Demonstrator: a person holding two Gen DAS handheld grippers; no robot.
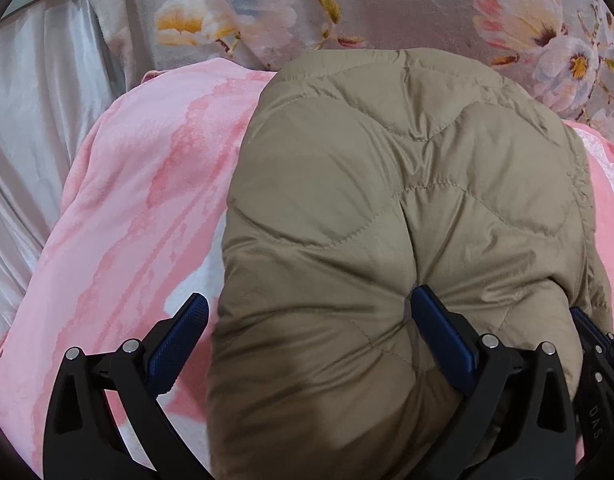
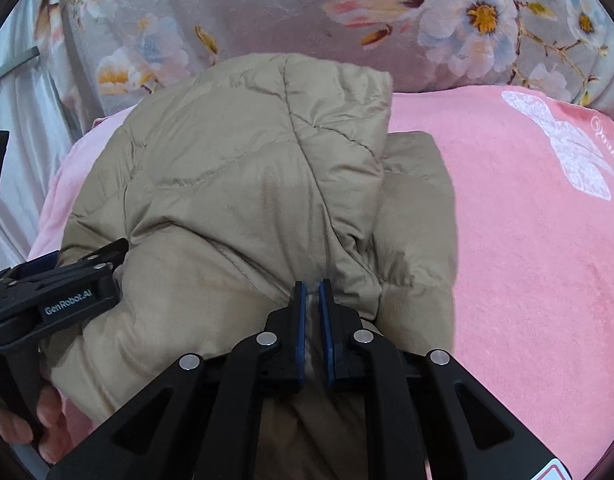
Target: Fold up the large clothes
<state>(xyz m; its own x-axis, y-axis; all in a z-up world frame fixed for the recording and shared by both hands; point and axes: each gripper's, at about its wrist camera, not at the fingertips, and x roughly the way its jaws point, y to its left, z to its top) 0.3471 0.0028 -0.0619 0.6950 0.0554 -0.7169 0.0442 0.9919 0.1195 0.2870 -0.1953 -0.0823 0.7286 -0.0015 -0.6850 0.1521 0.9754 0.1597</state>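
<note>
The quilted jacket (image 2: pixel 235 200) is tan, puffy, with wavy stitched seams across its shiny fabric. It lies bunched in a rounded heap on the pink blanket (image 2: pixel 527 240), toward that blanket's left side and reaching almost to its far edge. A folded layer sits on top, its corner overhanging a flatter panel to the right. Its near edge is gathered into creases.

Soft, even indoor light, perhaps from overhead; no glare. Faint shadows in quilted folds. Fisheye bending and black vignette from 9 to 12 o'clock.
</note>
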